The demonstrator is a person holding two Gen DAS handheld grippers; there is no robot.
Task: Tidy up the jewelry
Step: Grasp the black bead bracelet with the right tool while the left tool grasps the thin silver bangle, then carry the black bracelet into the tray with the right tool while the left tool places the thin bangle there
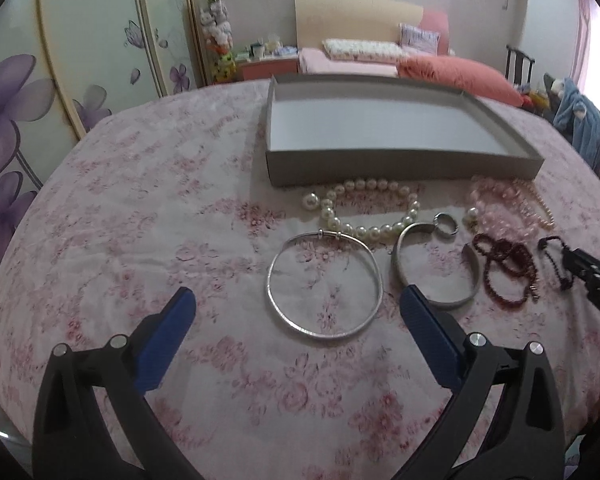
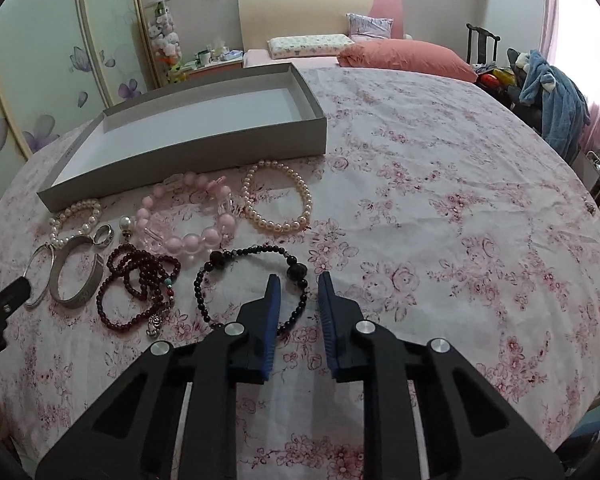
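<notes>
Your right gripper (image 2: pixel 299 282) straddles the black bracelet (image 2: pixel 252 276) (jaws narrowed, pads apart from it); your left gripper (image 1: pixel 296 300) gapes empty before the silver bangle (image 1: pixel 324 284).

Glossy pearl beads (image 1: pixel 364 186), polished metal bangle (image 1: pixel 324 284), matt cardboard box (image 1: pixel 400 166), soft floral cloth (image 1: pixel 140 200).

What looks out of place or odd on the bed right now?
Nothing is damaged or spilled. All the jewelry lies loose on the floral bedspread while the grey box is empty. The dark red bead strand sits in a tangled heap, and the silver bangle overlaps the white pearl bracelet.
</notes>
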